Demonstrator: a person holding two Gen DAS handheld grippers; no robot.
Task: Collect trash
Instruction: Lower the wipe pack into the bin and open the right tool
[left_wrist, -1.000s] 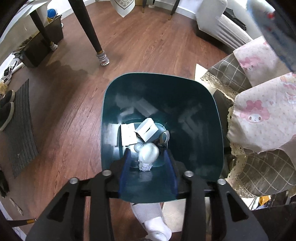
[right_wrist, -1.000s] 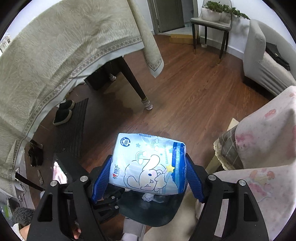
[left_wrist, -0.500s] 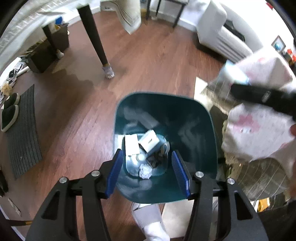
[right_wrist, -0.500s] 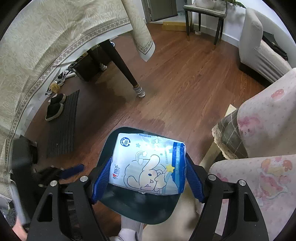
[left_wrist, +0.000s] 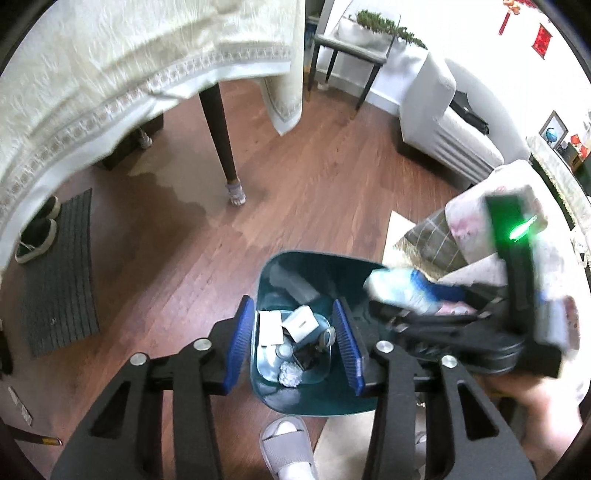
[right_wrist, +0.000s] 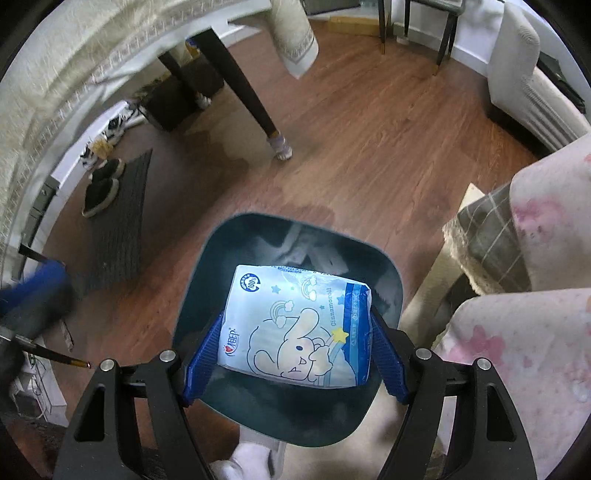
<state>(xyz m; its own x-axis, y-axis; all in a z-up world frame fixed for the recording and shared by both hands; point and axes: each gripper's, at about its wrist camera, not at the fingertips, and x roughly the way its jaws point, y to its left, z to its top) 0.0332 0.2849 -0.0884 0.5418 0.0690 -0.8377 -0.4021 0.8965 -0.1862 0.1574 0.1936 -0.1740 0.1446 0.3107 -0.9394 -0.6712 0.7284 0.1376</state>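
glossy teal plastic bin, shiny plastic tissue pack, polished wood floor, ribbed matt doormat

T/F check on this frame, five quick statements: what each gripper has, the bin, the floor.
1. The right gripper grips a blue-and-white tissue pack. True.
2. The pack hangs above the teal bin. True.
3. The bin is empty. False: it holds a crumpled foil ball, a small white box and paper.
4. The left gripper holds the foil ball. False: nothing is between its closing jaws; the ball lies in the bin.
5. The bin stands on carpet. False: on a wooden floor.
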